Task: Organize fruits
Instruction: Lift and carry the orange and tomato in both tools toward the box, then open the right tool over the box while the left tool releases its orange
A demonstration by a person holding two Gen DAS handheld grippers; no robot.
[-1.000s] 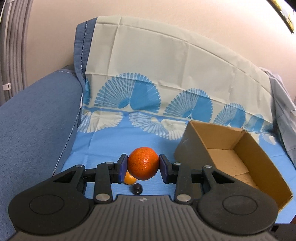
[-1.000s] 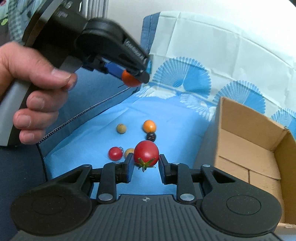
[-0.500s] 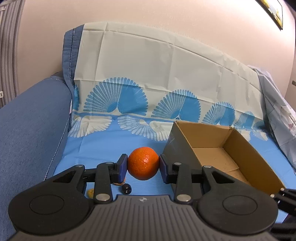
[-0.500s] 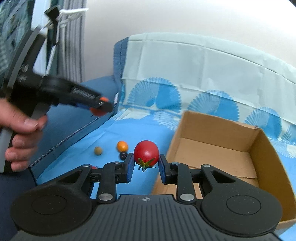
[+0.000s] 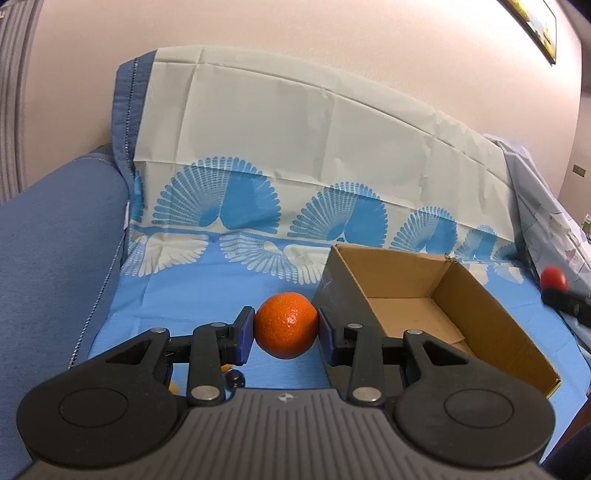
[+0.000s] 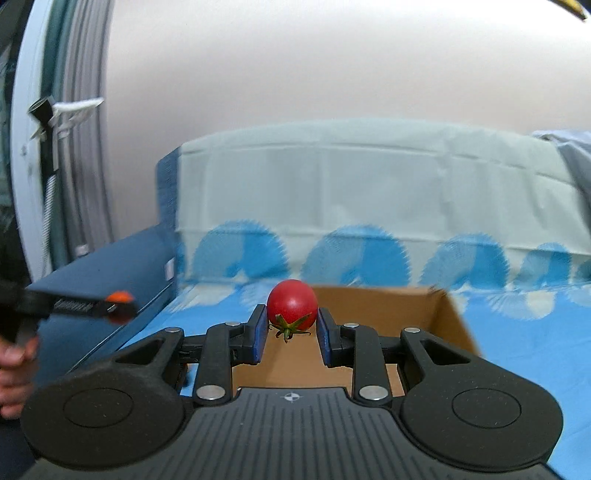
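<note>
- left gripper [image 5: 286, 326] clamping tangerine [image 5: 287, 325], hovering left of cardboard box [image 5: 461, 295]
- right gripper [image 6: 291, 325] pinching tomato [image 6: 292, 304], jaws narrow, hanging over the box

Home living room, blue fabric sofa [image 5: 55, 258] with padded armrest, seat and back draped in a pale cloth [image 5: 295, 147] printed with blue fans, plain cream wall [image 5: 295, 44] behind, framed picture [image 5: 535, 29] high on the wall, cardboard box [image 5: 498, 325] on the seat
</note>
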